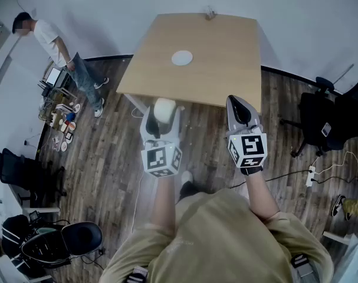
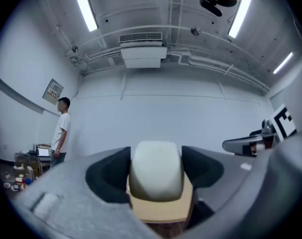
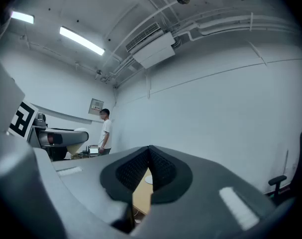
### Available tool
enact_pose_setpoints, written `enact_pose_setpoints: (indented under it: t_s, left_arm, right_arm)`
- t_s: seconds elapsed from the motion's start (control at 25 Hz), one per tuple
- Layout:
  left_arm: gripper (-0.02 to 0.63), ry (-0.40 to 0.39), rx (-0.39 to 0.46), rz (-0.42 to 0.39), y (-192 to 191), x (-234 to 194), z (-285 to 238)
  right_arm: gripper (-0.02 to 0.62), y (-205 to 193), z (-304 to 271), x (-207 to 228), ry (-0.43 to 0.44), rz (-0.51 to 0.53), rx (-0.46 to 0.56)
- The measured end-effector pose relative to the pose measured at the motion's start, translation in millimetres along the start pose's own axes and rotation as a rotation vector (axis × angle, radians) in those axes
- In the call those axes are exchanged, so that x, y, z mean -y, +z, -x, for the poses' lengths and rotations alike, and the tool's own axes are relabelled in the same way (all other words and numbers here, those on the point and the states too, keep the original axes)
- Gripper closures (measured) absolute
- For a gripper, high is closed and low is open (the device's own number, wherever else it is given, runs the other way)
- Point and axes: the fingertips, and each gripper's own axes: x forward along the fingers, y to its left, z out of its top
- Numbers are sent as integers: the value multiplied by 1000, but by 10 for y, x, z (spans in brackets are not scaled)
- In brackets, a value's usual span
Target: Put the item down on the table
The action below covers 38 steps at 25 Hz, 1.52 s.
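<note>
A cream, rounded item (image 1: 164, 109) sits between the jaws of my left gripper (image 1: 161, 115), which is shut on it, in the air just short of the table's near edge. In the left gripper view the item (image 2: 156, 169) fills the gap between the two dark pads (image 2: 109, 177), with the wooden table (image 2: 160, 210) showing below it. My right gripper (image 1: 237, 104) hangs beside it to the right, shut with nothing in it; its pads (image 3: 163, 171) meet. The tabletop (image 1: 214, 52) carries a flat white disc (image 1: 181, 58).
A person (image 1: 62, 50) stands at the far left beside a cluttered cart (image 1: 61, 108). Black office chairs stand at the right (image 1: 323, 119) and lower left (image 1: 63, 240). A power strip (image 1: 311, 175) and cables lie on the wood floor.
</note>
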Motion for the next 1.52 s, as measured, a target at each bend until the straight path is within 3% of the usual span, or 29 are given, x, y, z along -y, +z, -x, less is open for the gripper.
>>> enact_pose_setpoints:
  t_s: [0.4, 0.8, 1.16, 1.52]
  left_arm:
    - [287, -24, -30, 27, -161, -600, -381]
    - [287, -87, -41, 52, -298, -1272, -719]
    - [286, -79, -43, 113, -413, -1919, -780]
    - [287, -63, -99, 120, -725, -2065, -1307]
  right_arm:
    - [591, -272, -623, -281, -39, -29, -102]
    - [591, -343, -1318, -738, -79, -8, -114]
    - [591, -389, -1799, -1285, -73, 41, -109]
    - [591, -777, -2295, -969, -88, -3, -162]
